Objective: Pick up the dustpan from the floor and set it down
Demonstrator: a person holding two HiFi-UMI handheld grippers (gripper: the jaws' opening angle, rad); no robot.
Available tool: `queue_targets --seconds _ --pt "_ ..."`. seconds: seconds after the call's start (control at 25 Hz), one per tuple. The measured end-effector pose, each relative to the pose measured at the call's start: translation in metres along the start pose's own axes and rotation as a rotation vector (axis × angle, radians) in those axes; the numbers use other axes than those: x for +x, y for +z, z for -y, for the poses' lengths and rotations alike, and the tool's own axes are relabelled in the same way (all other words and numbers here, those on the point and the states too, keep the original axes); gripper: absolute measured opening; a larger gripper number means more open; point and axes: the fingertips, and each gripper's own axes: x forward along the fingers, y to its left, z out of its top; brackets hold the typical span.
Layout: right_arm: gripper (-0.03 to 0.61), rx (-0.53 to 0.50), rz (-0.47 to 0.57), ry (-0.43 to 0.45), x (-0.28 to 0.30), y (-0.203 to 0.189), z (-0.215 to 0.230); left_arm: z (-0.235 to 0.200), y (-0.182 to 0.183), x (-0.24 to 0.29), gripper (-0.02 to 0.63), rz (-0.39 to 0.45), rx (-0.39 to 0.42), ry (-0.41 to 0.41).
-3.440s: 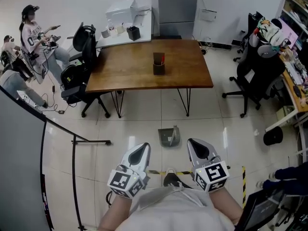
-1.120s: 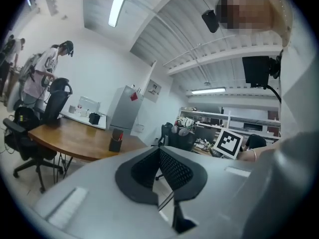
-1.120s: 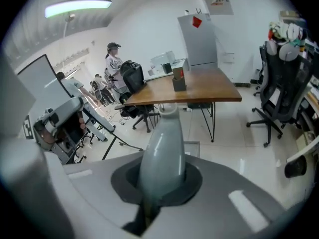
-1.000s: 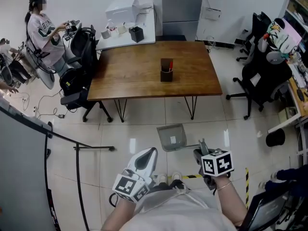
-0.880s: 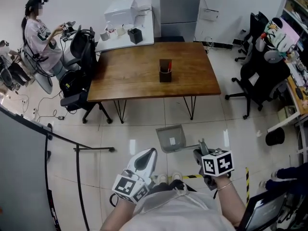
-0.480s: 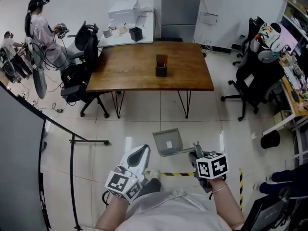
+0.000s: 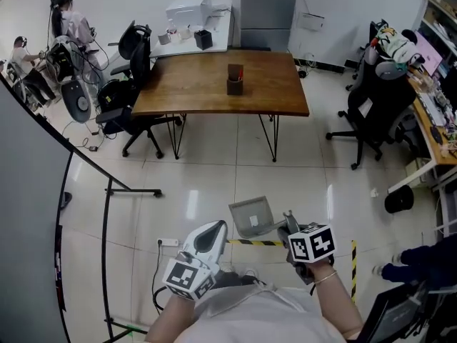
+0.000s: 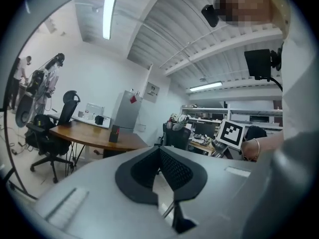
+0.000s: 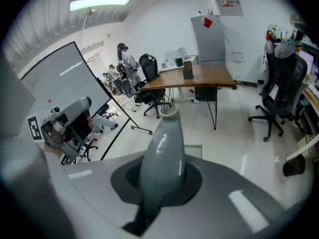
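Note:
The grey dustpan (image 7: 251, 215) hangs off the floor in front of me, its pan tilted and its handle running back to my right gripper (image 7: 289, 223). That gripper is shut on the handle. In the right gripper view the rounded grey handle (image 9: 165, 144) stands up between the jaws, its open end pointing away. My left gripper (image 7: 208, 234) is low at the left, shut and empty. In the left gripper view its dark pads (image 8: 160, 164) meet with nothing between them.
A wooden table (image 7: 193, 84) with a dark pen holder (image 7: 234, 79) stands ahead. Black office chairs (image 7: 373, 109) are at the right, and another chair (image 7: 132, 70) is at the left. A black rail stand (image 7: 107, 199) is on my left. Yellow-black tape (image 7: 264, 243) crosses the floor. People (image 7: 68, 20) stand far left.
The dustpan has come off the floor in my right gripper. Over the last second both grippers and the pan have drawn back from the table, which now lies farther away.

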Motion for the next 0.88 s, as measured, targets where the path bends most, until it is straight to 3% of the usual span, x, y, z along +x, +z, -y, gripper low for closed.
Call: queue_targets --seconds 0.24,0.52,0.88 --pt "0.000 -0.029 -0.009 0.002 0.006 -0.011 -0.021 -0.001 0.024 -0.009 0.012 0.041 -0.010 -0.033" --pt "0.000 -0.016 0.021 0.041 0.007 -0.002 -0.031 -0.010 0.034 -0.015 0.012 0.070 0.034 -0.023" --pt "0.000 -0.036 0.013 0.056 0.011 0.007 -0.040 -0.019 0.050 -0.016 0.012 0.142 0.018 -0.025"
